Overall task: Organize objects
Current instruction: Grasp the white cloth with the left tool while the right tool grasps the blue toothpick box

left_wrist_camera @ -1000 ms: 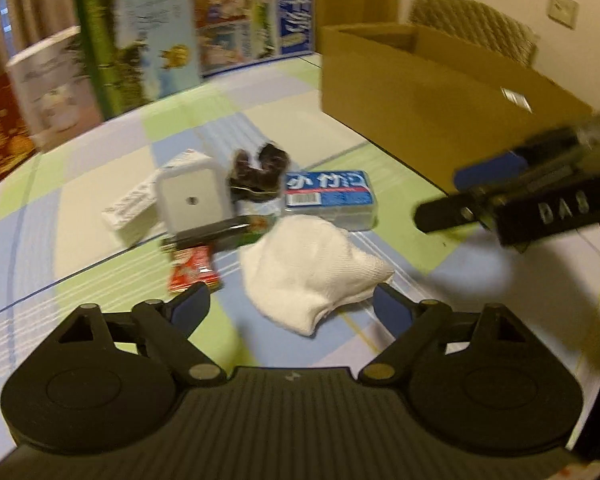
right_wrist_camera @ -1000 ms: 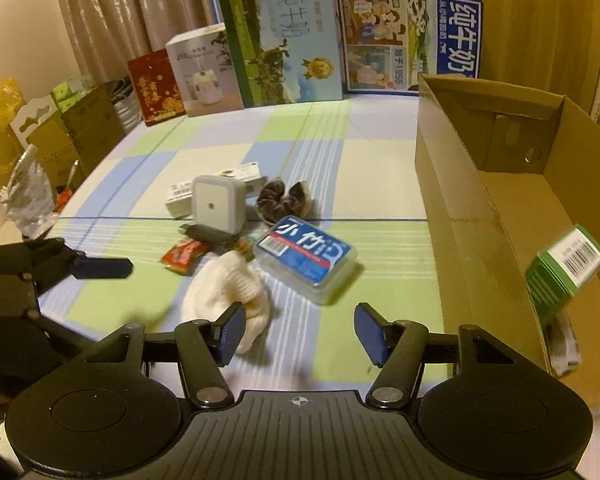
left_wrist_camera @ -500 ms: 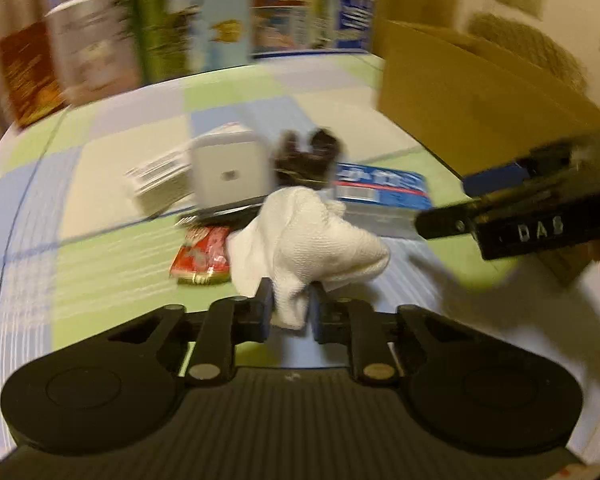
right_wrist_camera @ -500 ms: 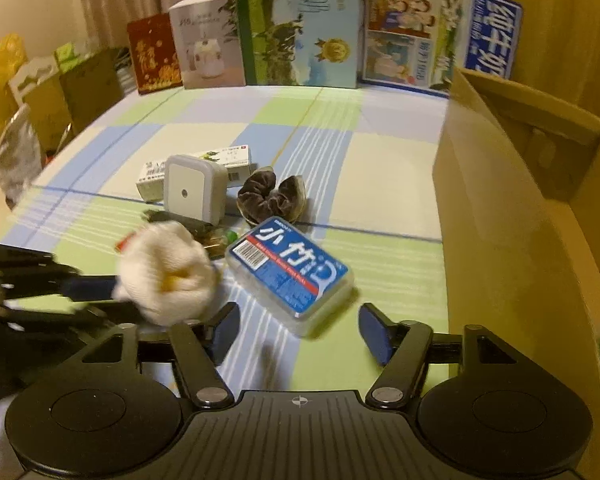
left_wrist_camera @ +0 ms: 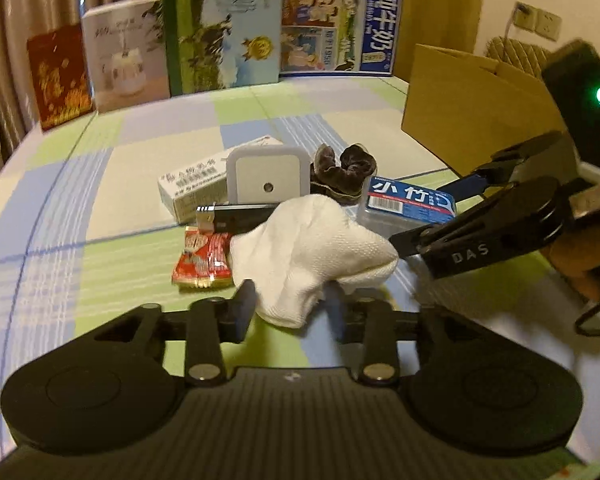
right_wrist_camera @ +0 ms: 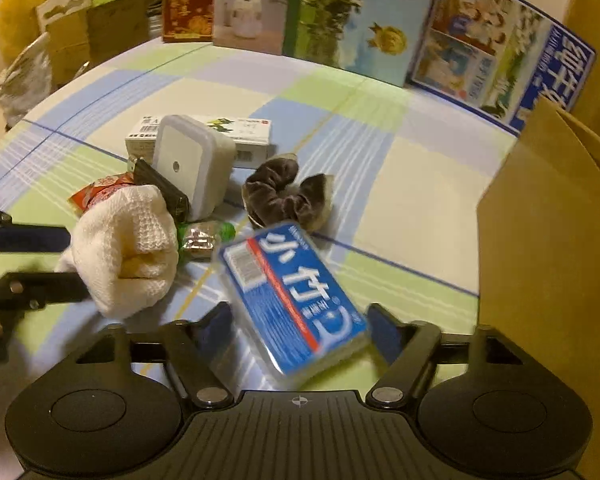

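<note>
My left gripper (left_wrist_camera: 290,304) is shut on a white knitted cloth (left_wrist_camera: 300,248), which bulges up out of its fingers just above the checked tablecloth. In the right wrist view the same cloth (right_wrist_camera: 128,248) hangs from the left gripper (right_wrist_camera: 70,260) at the left edge. My right gripper (right_wrist_camera: 300,324) is open, with a blue-labelled plastic box (right_wrist_camera: 292,296) lying between its fingers. From the left wrist view, the right gripper (left_wrist_camera: 432,216) reaches in from the right beside that blue box (left_wrist_camera: 408,204).
Behind the cloth lie a white square plug unit (left_wrist_camera: 264,178), a white carton (left_wrist_camera: 192,188), a brown scrunchie (left_wrist_camera: 344,172), a black stick (left_wrist_camera: 240,216) and a red packet (left_wrist_camera: 204,260). A cardboard box (right_wrist_camera: 548,240) stands at the right. Picture cartons (left_wrist_camera: 220,28) line the far edge.
My left gripper shut on the white cloth and lifted it off the table. My right gripper moved forward and down until the blue box lay between its open fingers.
</note>
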Action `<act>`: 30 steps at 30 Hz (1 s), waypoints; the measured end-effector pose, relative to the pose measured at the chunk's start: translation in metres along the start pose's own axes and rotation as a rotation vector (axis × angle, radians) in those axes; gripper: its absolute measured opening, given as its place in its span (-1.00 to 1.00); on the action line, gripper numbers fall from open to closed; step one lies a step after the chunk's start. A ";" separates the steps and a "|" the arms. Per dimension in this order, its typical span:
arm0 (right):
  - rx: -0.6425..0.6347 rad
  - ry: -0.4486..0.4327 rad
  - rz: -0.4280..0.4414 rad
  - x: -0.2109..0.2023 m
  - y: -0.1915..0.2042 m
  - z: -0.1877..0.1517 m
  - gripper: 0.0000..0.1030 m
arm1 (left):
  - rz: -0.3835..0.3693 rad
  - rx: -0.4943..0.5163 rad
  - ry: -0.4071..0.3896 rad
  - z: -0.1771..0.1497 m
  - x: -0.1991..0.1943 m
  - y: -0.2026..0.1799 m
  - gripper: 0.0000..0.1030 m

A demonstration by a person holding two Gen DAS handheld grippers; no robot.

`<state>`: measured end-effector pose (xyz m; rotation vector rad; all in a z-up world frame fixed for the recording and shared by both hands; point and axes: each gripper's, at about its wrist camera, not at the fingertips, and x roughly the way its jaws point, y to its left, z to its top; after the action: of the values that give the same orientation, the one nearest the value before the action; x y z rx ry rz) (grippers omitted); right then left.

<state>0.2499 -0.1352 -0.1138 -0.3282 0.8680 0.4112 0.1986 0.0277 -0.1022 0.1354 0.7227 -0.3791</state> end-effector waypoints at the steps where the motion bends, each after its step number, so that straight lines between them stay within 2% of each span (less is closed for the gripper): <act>1: 0.008 0.005 0.000 -0.002 0.000 -0.001 0.23 | 0.005 0.021 -0.001 0.001 0.001 -0.002 -0.28; 11: 0.154 0.031 -0.020 -0.035 -0.002 -0.023 0.22 | 0.029 0.299 -0.009 0.003 0.023 -0.033 -0.10; 14: 0.186 0.031 -0.023 -0.041 -0.001 -0.033 0.22 | 0.046 0.329 -0.004 0.003 0.030 -0.035 -0.05; 16: 0.192 0.025 -0.028 -0.045 0.000 -0.037 0.22 | 0.047 0.334 0.003 0.004 0.032 -0.037 -0.14; 20: 0.191 0.016 -0.032 -0.053 0.006 -0.045 0.22 | 0.078 0.337 0.024 0.005 0.024 -0.042 -0.53; 22: 0.184 0.015 -0.027 -0.060 0.011 -0.051 0.22 | 0.071 0.309 0.043 0.005 0.014 -0.045 -0.56; 27: 0.165 0.013 0.018 -0.076 0.022 -0.068 0.23 | -0.003 0.079 0.075 -0.003 -0.019 -0.043 -0.57; 30: 0.099 0.011 0.025 -0.077 0.029 -0.072 0.43 | -0.041 -0.056 0.084 -0.009 -0.034 -0.037 -0.57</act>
<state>0.1442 -0.1576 -0.1000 -0.2289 0.9009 0.3890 0.1550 0.0057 -0.0857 0.0845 0.8192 -0.3936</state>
